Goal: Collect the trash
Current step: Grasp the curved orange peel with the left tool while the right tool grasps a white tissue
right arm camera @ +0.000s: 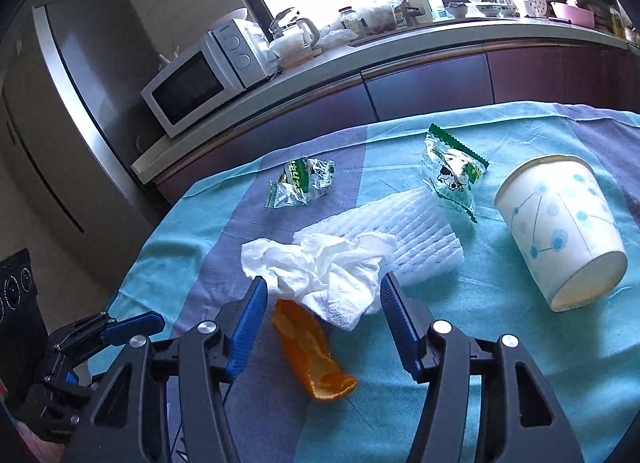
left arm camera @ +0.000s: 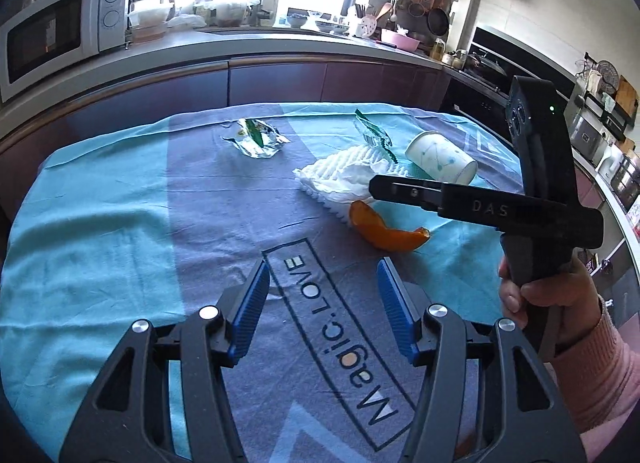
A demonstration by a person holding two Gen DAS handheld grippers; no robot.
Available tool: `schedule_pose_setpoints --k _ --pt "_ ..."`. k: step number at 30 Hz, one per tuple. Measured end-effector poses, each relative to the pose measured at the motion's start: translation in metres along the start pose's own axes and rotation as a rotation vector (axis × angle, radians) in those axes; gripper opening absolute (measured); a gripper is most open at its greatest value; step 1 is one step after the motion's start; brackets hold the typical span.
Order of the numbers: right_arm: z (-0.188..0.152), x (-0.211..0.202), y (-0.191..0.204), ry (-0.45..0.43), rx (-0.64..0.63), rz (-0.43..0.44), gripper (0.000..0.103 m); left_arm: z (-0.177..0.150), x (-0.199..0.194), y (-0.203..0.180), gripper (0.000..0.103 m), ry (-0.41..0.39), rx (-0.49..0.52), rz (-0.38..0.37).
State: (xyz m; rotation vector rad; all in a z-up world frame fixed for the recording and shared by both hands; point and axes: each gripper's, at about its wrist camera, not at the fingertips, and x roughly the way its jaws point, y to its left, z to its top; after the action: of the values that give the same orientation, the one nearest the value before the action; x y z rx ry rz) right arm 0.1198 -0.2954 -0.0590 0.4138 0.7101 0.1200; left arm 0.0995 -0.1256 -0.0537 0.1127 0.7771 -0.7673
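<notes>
The right gripper hangs with its blue-padded jaws spread and nothing between the pads, just short of the crumpled white paper tissue. That tissue lies straight ahead of the fingertips, and its near flap drapes over the top end of the curved orange peel, which sits below and between the two fingers, its long axis running from the tissue back toward the gripper's body and a little to the right. I judge the right hand far the nearer to both: a short push forward and down would put the pads either side of the tissue or the peel.

The left gripper is also spread and empty, over the printed middle of the cloth, with the peel ahead and to its right, well apart from its tips.

Further off lie a ribbed white foam sheet under the tissue, a torn clear-and-green snack wrapper, a second green-edged wrapper and a white paper cup with blue dots tipped on its side at the right. Nothing looks collected yet, and I see no bin.

All of it rests on a teal and grey-purple tablecloth, slightly creased. Behind runs a kitchen counter with a white microwave, a kettle, bottles and a bright window.
</notes>
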Motion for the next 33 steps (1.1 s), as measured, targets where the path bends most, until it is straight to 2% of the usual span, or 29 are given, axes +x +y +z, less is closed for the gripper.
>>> schedule_pose_setpoints --k 1,3,6,19,29,30,33 --pt "0.000 0.000 -0.003 0.003 0.010 0.011 0.036 0.001 0.004 -0.002 0.056 0.008 0.003 -0.007" --pt "-0.001 -0.001 -0.008 0.002 0.015 0.020 0.020 0.005 0.014 -0.007 0.056 0.026 0.006 -0.016" --pt "-0.001 -0.008 -0.015 -0.013 0.033 0.039 0.008 0.009 0.027 -0.015 0.056 0.045 0.015 -0.026" --pt "-0.003 -0.047 -0.035 -0.108 0.070 0.086 0.004 0.026 0.077 -0.032 0.056 0.151 -0.029 -0.071" --pt "-0.004 -0.053 -0.047 -0.125 0.102 0.119 0.004 0.036 0.097 -0.018 0.055 0.186 -0.151 -0.164" --pt "-0.005 -0.052 -0.049 -0.123 0.106 0.123 0.004 0.038 0.099 -0.018 0.054 0.188 -0.158 -0.172" --pt "-0.008 -0.050 -0.050 -0.117 0.109 0.128 0.004 0.039 0.105 -0.017 0.044 0.193 -0.174 -0.190"
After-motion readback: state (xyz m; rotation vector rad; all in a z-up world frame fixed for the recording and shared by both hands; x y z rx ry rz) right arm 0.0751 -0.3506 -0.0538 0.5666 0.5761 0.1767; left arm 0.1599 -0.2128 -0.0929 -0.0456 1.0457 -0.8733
